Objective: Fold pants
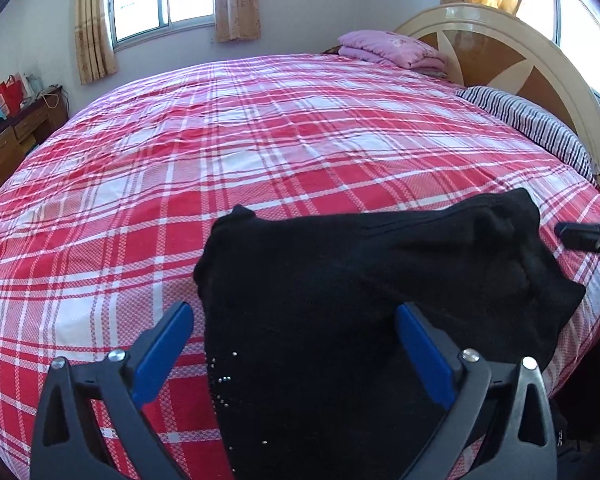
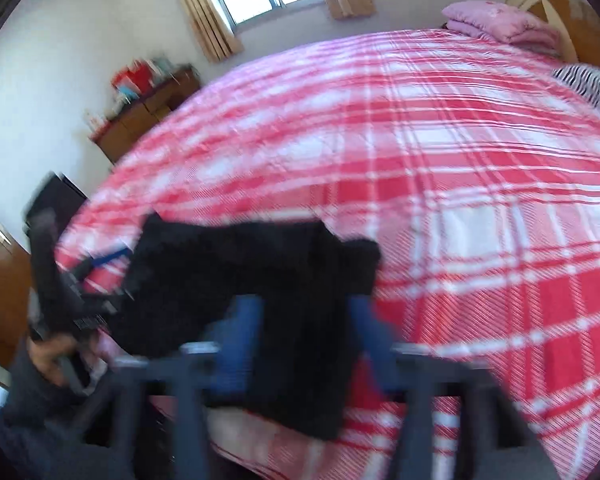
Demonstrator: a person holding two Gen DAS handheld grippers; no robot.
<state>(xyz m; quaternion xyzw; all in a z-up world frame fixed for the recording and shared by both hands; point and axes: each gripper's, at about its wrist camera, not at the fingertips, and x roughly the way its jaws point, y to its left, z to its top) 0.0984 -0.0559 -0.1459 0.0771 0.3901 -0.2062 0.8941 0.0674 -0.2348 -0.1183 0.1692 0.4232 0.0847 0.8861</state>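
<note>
My left gripper (image 1: 294, 320) sits closest to the lens, its blue-padded jaws spread as wide as they go, with the black pants (image 1: 360, 288) lying between them — I see neither pad pressing the cloth. The pants lie bunched near the bed's near edge, toward its right-hand corner, on the red-and-white plaid bedspread (image 1: 260, 140); a few small shiny studs dot the fabric low down. From the right wrist view everything is smeared by blur: my right gripper (image 2: 304, 320) has its jaws parted with a fold of the pants (image 2: 260, 280) between them, but I cannot tell whether the pads bite the cloth or merely straddle it. In that same view I see my left hand (image 2: 56, 354) gripping the other tool's handle at the left edge of the bed. At the far end a folded pink quilt (image 1: 392, 50) rests by the headboard (image 1: 500, 52), with a striped pillow (image 1: 532, 124) just beside it.
</note>
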